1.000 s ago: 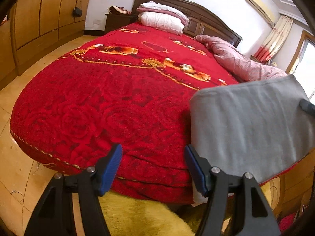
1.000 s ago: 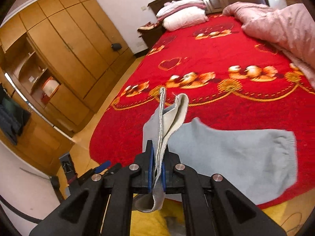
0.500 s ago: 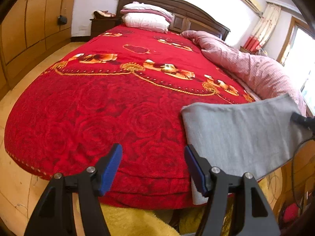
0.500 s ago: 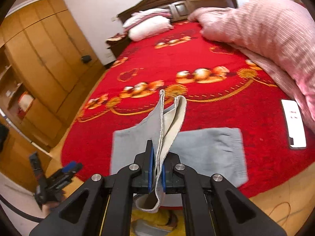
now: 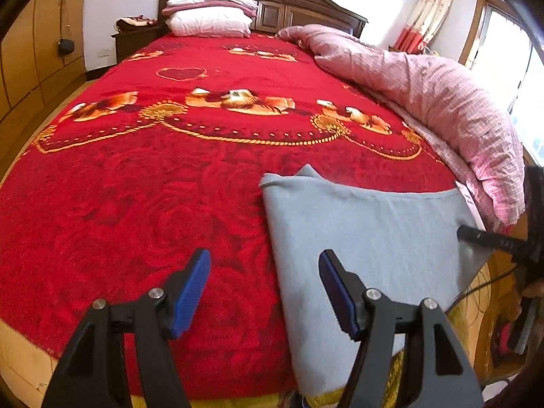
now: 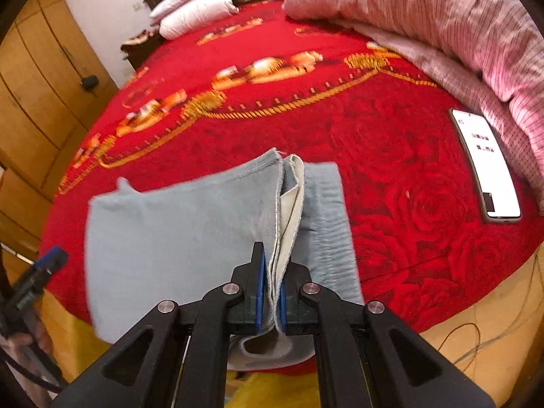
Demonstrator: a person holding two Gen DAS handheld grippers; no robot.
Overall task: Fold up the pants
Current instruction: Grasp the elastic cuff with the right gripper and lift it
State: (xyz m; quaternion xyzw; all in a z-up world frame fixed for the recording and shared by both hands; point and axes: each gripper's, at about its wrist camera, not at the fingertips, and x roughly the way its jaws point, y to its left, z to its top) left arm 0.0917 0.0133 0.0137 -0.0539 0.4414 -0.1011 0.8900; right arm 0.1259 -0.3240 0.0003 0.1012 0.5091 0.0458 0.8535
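Observation:
Grey pants (image 5: 367,238) lie folded at the near edge of a red bed (image 5: 170,176), hanging partly over it. My left gripper (image 5: 265,289) is open and empty, just left of the pants' folded edge. My right gripper (image 6: 270,302) is shut on the pants' leg hems (image 6: 285,204), holding them low over the elastic waistband (image 6: 326,217). The rest of the pants (image 6: 176,231) spreads to its left. The left gripper (image 6: 37,272) shows at the far left of the right wrist view.
A phone (image 6: 486,163) lies on the bed right of the pants. A pink quilt (image 5: 442,102) is bunched along the bed's right side. Pillows (image 5: 210,17) sit by the headboard. Wooden wardrobes (image 6: 40,78) line the left wall. Cables (image 6: 493,336) trail on the floor.
My right gripper has carried the leg hems rightward and down over the waistband, doubling the pants. My left gripper has risen and moved in over the bed's near edge, staying open.

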